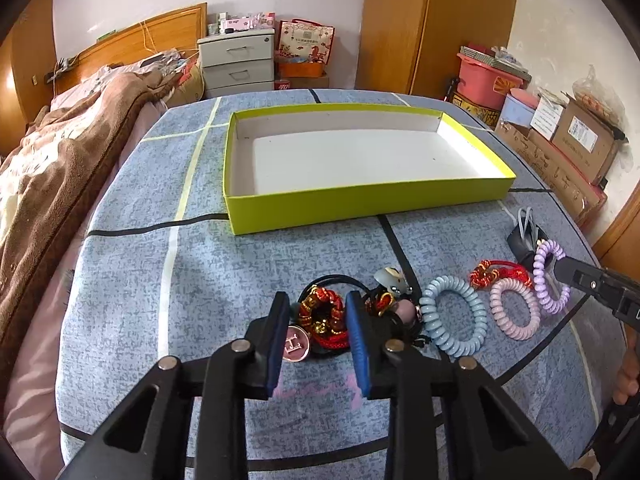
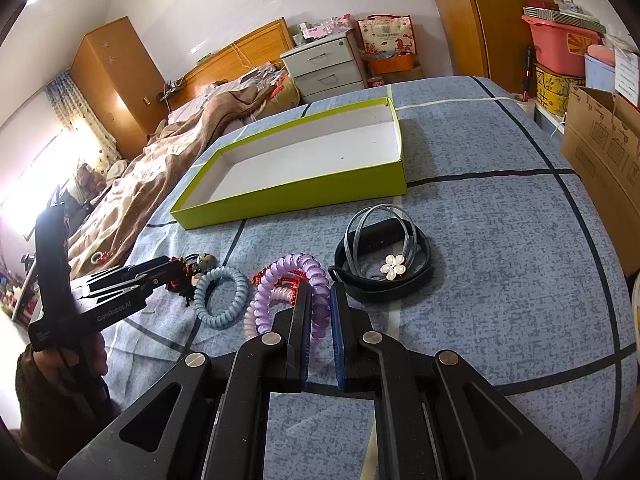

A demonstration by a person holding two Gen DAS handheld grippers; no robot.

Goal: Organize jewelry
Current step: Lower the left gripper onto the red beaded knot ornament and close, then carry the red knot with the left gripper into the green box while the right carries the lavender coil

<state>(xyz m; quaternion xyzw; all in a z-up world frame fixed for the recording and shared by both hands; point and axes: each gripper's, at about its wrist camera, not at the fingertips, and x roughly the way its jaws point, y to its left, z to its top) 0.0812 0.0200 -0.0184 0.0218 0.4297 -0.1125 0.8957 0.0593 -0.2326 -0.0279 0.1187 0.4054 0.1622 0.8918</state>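
Between right claw (image 2: 319,296): purple coil (image 2: 316,276).

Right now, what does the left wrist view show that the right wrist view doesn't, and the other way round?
Only the left wrist view shows the pink round charm and the red-and-gold knotted piece between the open jaws of the left gripper. Only the right wrist view shows the pearl flower on the black band, and the right gripper closed on the purple coil tie. Both show the green box, still empty, and the blue coil tie.
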